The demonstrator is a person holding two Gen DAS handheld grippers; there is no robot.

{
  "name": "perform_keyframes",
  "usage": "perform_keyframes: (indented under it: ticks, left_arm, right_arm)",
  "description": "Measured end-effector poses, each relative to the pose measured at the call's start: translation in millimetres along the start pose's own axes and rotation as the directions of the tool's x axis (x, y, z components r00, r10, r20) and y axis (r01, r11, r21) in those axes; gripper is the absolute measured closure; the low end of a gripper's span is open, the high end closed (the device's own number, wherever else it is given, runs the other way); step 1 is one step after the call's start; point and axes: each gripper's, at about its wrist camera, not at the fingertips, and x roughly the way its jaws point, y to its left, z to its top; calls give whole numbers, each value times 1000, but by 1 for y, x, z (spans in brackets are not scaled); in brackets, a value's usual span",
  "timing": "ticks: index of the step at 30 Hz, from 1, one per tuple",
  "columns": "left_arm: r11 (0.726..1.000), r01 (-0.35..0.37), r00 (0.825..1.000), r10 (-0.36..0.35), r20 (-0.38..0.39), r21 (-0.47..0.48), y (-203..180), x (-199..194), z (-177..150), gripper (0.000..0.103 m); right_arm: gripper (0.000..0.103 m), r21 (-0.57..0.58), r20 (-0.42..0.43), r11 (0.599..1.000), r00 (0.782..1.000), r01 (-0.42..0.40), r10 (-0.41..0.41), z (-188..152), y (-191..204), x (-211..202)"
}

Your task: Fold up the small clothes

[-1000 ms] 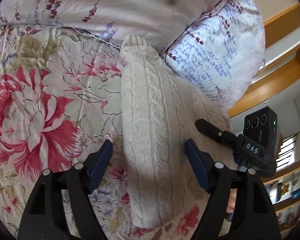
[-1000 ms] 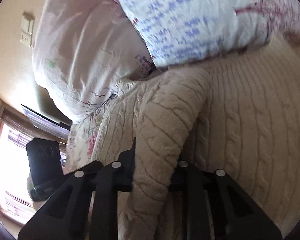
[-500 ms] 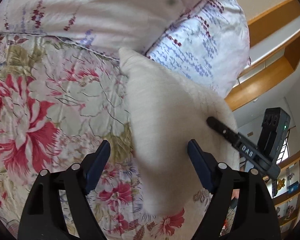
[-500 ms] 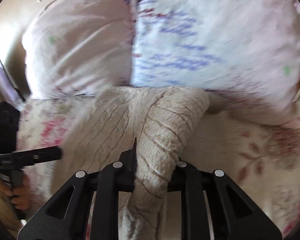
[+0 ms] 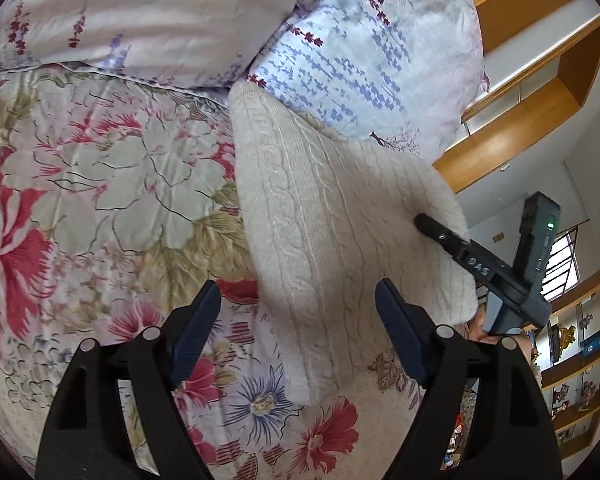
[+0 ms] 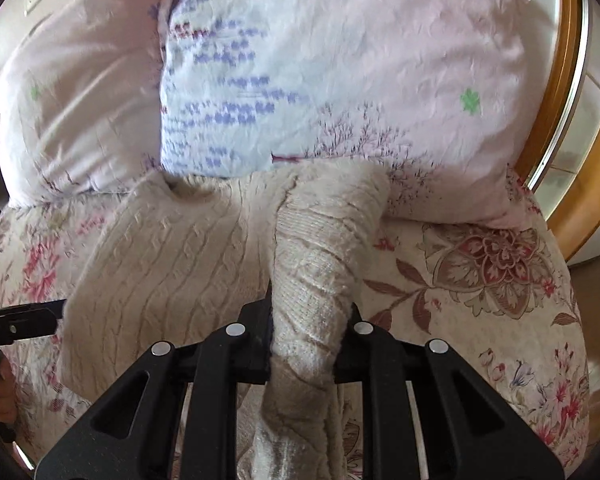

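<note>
Sweater [image 6: 172, 276], cream cable-knit, lies on the floral bedspread [image 5: 100, 184] with its far end against the pillows [image 6: 340, 80].

R gripper [image 6: 306, 344]: clenched on a bunched, twisted length of the knit, prob. a sleeve [image 6: 320, 248]. Fabric fills the gap between the jaws and trails out both ahead of and behind them. The sleeve rises off the body of the garment just left of the jaws, then runs ahead toward the pillows. Judgement: held up this way so it can be carried across and laid over the body panel.

L gripper [image 5: 296, 324]: released, jaws wide, nothing pressed. Its fingers [image 5: 194, 328] straddle the near edge of the sweater; the left one stands over bare bedspread, the right one over knit. Contact with cloth cannot be told. Judgement: hovering ready, either to pin the body flat or to take the near hem.

R tool is also seen from the L view, off to the right of the L jaws, its tip at the sweater's right edge. A hand on the L tool's handle shows at the far left edge of the R view.

Risk, as judged: thick knit twisted in the R jaws may land rolled, not flat; wants smoothing after release. Fold stage: early, sleeve not yet laid in.
</note>
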Motion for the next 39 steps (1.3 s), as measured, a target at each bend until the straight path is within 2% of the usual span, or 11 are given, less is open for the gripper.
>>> perform_keyframes:
  ticks: [2,5,9,14,19,20,21,24,27,31,39]
  left_arm:
    - [1000,3,1000,-3,-8,-4,0,4,-1,24]
    - [1000,10,1000,-10,-24,-4,-3,10,-2,24]
    - [1000,24,999,-24,-40,16,-9,15,-6,25]
    - [1000,20,999,-20,-41,9,-15,22,-5,25]
    - [1000,-16,999,16,-36,6,-17,27,2,25]
    - [1000,-20,999,20,-38,0,-16,29,4,25]
    - [1000,-23,999,22,-42,-13,-15,32,6,28]
    - [999,-17,998,16,-53,-31,-14,38,8,42]
    - [1000,-30,999,29,-41,-9,-15,36,6,51]
    - [1000,-22,999,21,-40,-21,-13,35,3,58]
    - [999,-19,999,17,-47,-27,-10,33,-5,55]
  right_arm:
    - [83,12,-21,1000,1000,-3,4,-3,-4,5]
    - [71,185,-45,976,992,-111,121,-7,-30,10]
    - [61,310,10,930,979,-196,203,-13,-60,-4]
    - [61,459,41,829,940,-320,340,-12,-88,5]
    - [61,513,43,779,917,-360,395,-6,-92,28]
    - [68,516,50,775,916,-366,399,-4,-91,31]
    - [84,512,63,774,915,-373,399,-3,-90,33]
    - [93,449,126,811,925,-376,359,6,-84,23]
    - [94,391,169,866,949,-311,265,8,-81,8]
    - [94,430,69,879,978,-208,198,-1,-86,29]
    - [86,467,25,865,980,-185,196,-12,-88,39]
